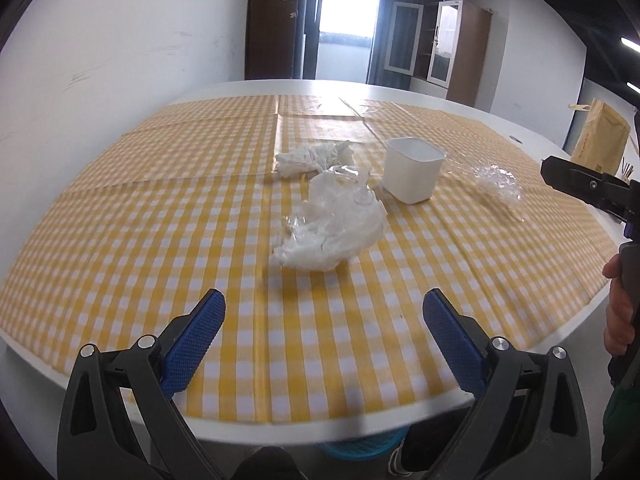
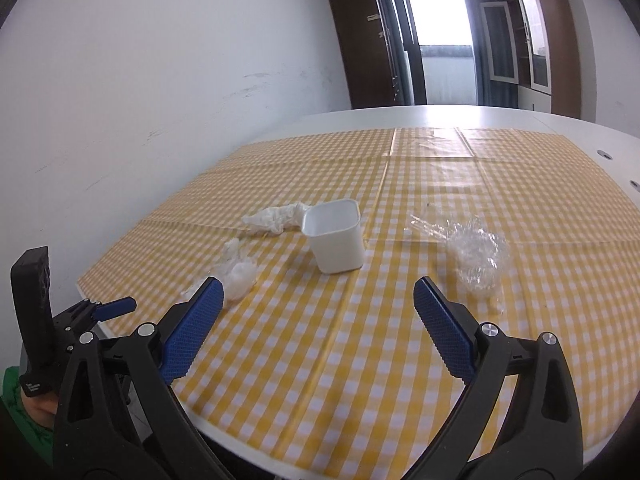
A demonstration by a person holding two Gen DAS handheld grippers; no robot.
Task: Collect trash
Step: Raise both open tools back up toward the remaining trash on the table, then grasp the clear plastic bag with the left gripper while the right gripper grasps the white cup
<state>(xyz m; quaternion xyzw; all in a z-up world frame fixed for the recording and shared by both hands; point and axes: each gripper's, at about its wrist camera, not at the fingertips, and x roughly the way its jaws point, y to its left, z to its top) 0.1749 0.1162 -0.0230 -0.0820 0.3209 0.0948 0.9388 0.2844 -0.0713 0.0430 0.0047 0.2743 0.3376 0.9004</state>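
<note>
A white plastic tub [image 1: 414,175] [image 2: 335,236] stands upright on the yellow checked tablecloth [image 1: 160,216] [image 2: 400,320]. A crumpled white bag [image 1: 332,224] [image 2: 236,272] lies in front of my left gripper [image 1: 324,308], which is open and empty. A crumpled white tissue [image 1: 314,157] [image 2: 276,216] lies behind it. Clear crumpled plastic [image 1: 498,186] [image 2: 476,256] lies right of the tub. My right gripper [image 2: 318,292] is open and empty, short of the tub; it also shows at the right edge of the left wrist view [image 1: 588,186].
A blue basket [image 1: 360,446] sits under the table's near edge. A brown paper bag [image 1: 600,142] stands at the far right. A white wall runs along the left; cabinets [image 2: 532,40] and a doorway are behind the table.
</note>
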